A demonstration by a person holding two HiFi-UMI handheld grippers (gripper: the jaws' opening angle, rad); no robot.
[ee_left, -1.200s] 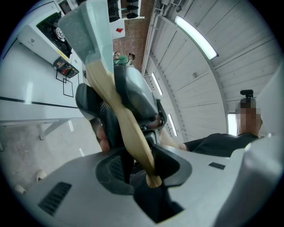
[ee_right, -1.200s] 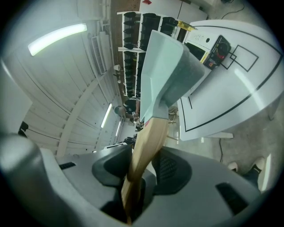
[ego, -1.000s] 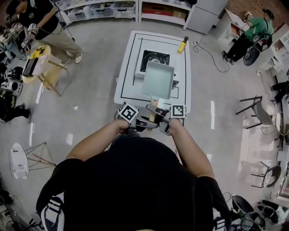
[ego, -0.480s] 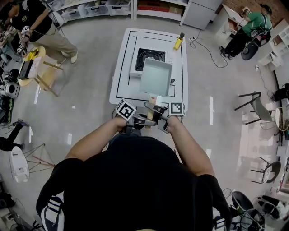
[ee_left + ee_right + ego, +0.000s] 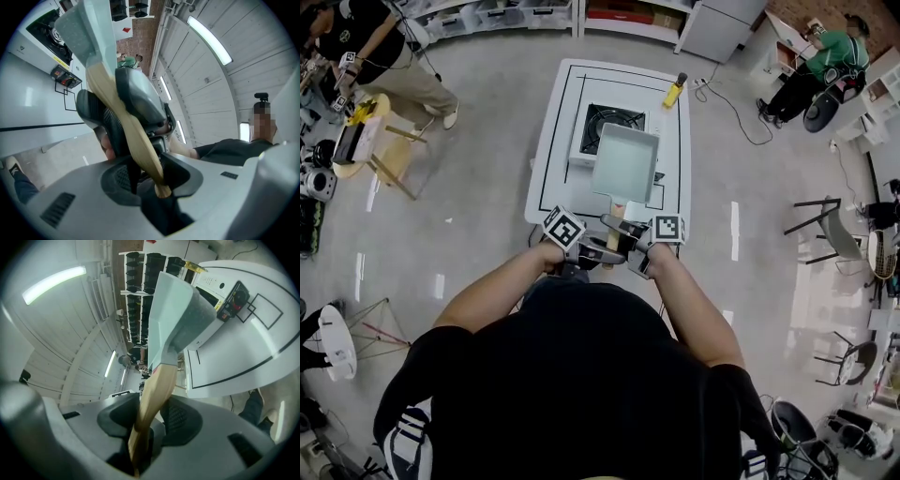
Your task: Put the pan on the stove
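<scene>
The pan (image 5: 625,164), pale green and square, is held up by its wooden handle (image 5: 616,214) over the white desk (image 5: 551,159). It is not set down on the stove (image 5: 602,124). In the head view the stove's near right corner is overlapped by the pan.

The left gripper (image 5: 602,253) is clamped on the handle from the left. In the left gripper view both fingers (image 5: 96,115) are seen pressed against the wood (image 5: 126,122), with the pan (image 5: 84,28) beyond and the stove (image 5: 49,30) at upper left.

The right gripper (image 5: 623,234) is clamped on the same handle from the right. In the right gripper view the fingers (image 5: 180,420) are closed on the handle (image 5: 157,390), with the pan (image 5: 173,310) beyond.

A yellow bottle (image 5: 675,92) is seen at the desk's far right corner, well apart from the pan.
</scene>
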